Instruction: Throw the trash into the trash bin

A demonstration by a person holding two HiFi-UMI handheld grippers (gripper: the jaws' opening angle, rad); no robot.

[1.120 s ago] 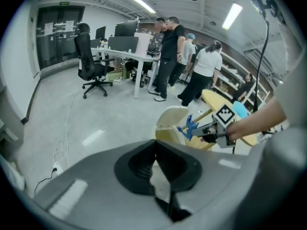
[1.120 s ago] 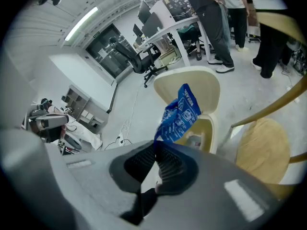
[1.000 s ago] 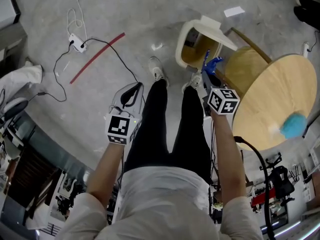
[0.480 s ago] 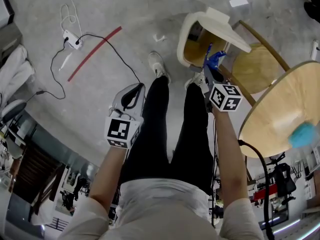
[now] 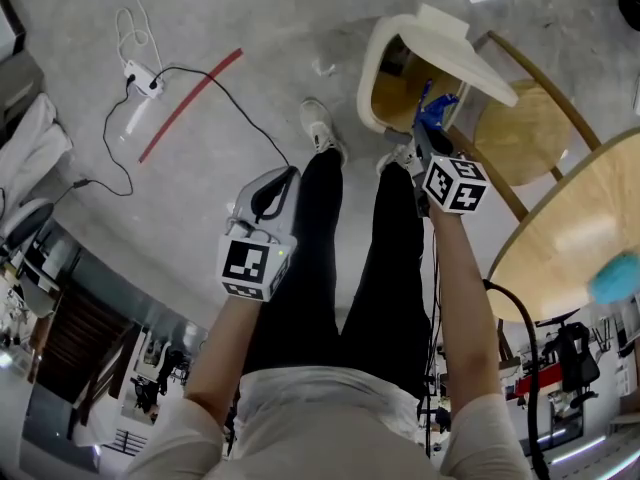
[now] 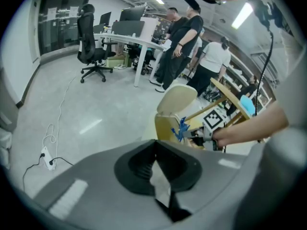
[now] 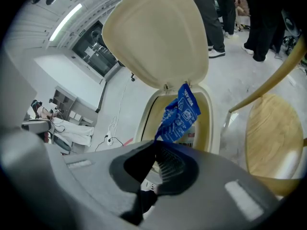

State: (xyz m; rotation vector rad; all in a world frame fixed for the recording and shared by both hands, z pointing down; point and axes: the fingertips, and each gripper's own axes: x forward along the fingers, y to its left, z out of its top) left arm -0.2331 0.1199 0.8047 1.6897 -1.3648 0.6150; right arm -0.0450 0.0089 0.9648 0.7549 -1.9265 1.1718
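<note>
While the right gripper is clamped shut on the near end of a blue plastic wrapper, the step in hand is, in my judgement, the carry to the bin, approx. finished. The wrapper sticks out ahead of the jaws over the mouth of the cream trash bin, and the bin's flap lid stands raised on the far side. In the head view the bin stands on the floor at the far right, just beside a wooden seat.

The left gripper has its jaws together w/ nothing between them. It hangs well apart at the left and has no part in this step.

Next move, I think: part the jaws only when the wrapper is fully inside the rim. A light wrapper may drift or cling to a pad, so go a bit lower first.

Writing: the wrapper carries white print & small pictograms, incl. one word in capitals near its far end, but I cannot read it surely. A red-and-white patch inside the bin, maybe a label, is too small to read. The marker cube shows only black & white squares, no text.
</note>
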